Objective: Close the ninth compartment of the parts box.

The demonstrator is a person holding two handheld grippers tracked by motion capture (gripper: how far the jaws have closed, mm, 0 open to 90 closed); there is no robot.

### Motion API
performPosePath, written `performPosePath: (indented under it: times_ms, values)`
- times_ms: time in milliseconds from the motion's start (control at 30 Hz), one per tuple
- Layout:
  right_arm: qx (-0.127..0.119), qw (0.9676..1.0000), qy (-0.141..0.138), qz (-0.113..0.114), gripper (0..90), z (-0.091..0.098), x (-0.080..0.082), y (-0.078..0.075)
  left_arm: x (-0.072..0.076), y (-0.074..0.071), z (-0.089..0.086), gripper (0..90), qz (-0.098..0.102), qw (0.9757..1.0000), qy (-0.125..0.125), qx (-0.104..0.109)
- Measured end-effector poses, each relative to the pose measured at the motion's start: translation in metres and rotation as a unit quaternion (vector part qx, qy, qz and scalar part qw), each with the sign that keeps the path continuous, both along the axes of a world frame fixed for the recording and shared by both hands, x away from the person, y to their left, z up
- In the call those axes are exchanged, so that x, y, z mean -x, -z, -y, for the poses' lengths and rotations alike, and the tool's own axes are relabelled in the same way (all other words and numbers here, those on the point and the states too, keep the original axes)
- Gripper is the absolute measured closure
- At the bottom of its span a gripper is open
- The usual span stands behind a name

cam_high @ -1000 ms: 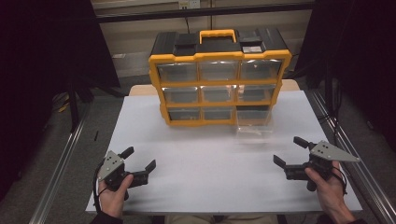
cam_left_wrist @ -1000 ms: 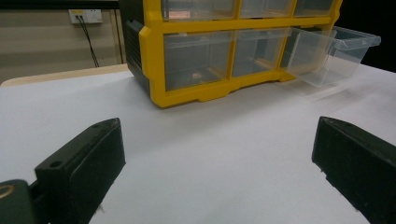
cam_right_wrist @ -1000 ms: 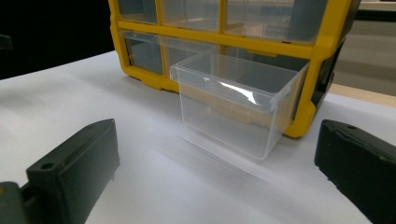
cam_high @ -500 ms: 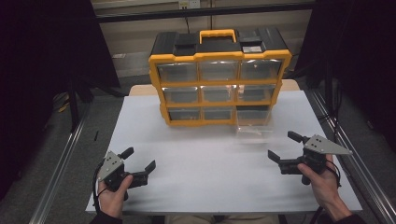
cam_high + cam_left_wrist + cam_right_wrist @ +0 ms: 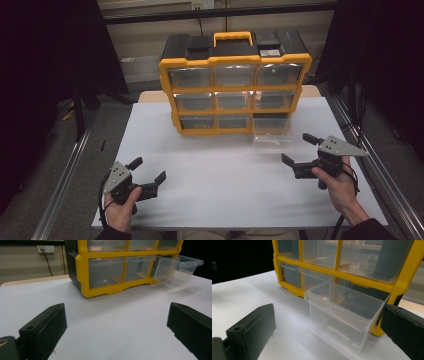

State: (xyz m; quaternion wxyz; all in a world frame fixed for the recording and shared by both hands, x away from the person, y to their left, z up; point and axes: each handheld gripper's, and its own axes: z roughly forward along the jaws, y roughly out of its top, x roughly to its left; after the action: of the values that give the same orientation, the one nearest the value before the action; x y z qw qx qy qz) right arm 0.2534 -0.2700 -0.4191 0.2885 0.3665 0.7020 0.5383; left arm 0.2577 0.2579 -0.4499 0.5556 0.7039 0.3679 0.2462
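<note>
The big white table [image 5: 225, 175] takes up most of the high view; at its far side stands a yellow box of drawers [image 5: 235, 85] with a black top and a yellow handle [image 5: 233, 36]; the box has three rows of see-through drawers, three in each row; in the left gripper view the box [image 5: 82, 277] sits ahead and a bit to the right, and in the right gripper view its yellow frame [image 5: 404, 272] is close in front.

One clear drawer [image 5: 270, 131] from the bottom row, on the right side of the box, is pulled out; in the high view it rests on the table and its back end is right at the dark hole it came from; in the right gripper view the clear drawer [image 5: 342, 315] is just in front of the jaws and looks tipped a little; some small brownish bits show through its walls, too blurry to name; in the left gripper view the same drawer [image 5: 177, 270] sticks out at the far right.

The right gripper [image 5: 304, 150] is held in the right hand [image 5: 340, 186] near the right edge of the table; it points toward the clear drawer and is near it but not touching; its jaws are wide apart with nothing between them.

The left gripper [image 5: 148, 170] is held in the left hand [image 5: 120, 207] near the front left corner, well apart from the box; its jaws are wide apart too, with bare table between them.
</note>
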Motion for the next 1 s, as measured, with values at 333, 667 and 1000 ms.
performPosePath:
  times_ms: [333, 667, 1000]
  values:
    - [0.012, 0.9999, -0.007, 0.004, 0.0, -0.015, -0.026, -0.004, 0.000, 0.000, 0.001, 2.4, 0.001, 1.0000, 0.004, -0.007]
    - [0.007, 0.9997, 0.018, -0.017, 0.0, -0.018, -0.036, 0.001, -0.001, 0.000, 0.003, 2.4, 0.003, 0.9999, 0.009, -0.011]
    - [-0.002, 0.9990, 0.024, -0.038, 11.6, -0.013, -0.032, 0.003, -0.001, 0.000, 0.001, 2.4, 0.000, 0.9999, 0.009, -0.008]
